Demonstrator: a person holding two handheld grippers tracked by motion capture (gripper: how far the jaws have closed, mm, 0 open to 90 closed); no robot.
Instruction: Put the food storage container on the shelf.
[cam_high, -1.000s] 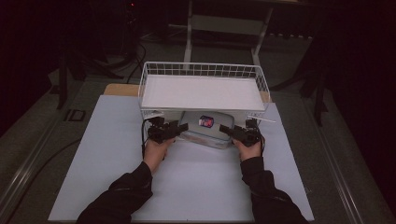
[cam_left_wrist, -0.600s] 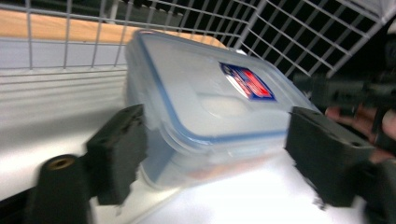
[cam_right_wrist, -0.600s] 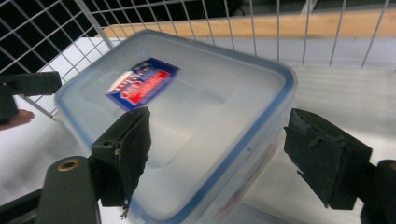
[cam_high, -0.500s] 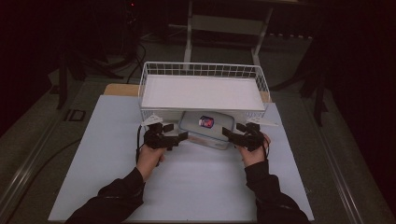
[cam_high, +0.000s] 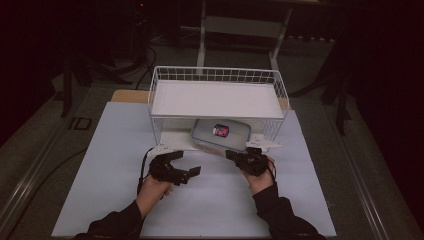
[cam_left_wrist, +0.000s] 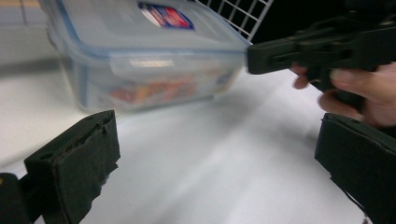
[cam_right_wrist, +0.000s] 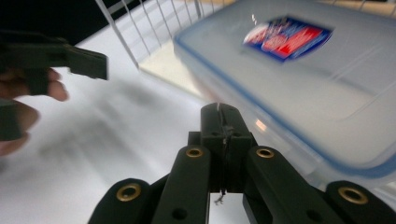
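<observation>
In the high view I see my left tool (cam_high: 187, 172) in the lower middle of the frame, resting over the white desk (cam_high: 100, 150), and its two jaws stand wide apart, so it is released. In the left gripper view the jaws are at the lower left and the right edge, with only the desk surface between them.

My right tool (cam_high: 231, 154) is just right of centre in the high view. In the right gripper view its jaws are pressed together, clenched, with nothing between them, and their tips are just beside the near edge of the plastic box (cam_right_wrist: 299, 79).

The box (cam_high: 220, 133) has a clear lid with a blue rim and a red and blue label. It lies under the white wire rack (cam_high: 215, 75), at the centre of the high view.
</observation>
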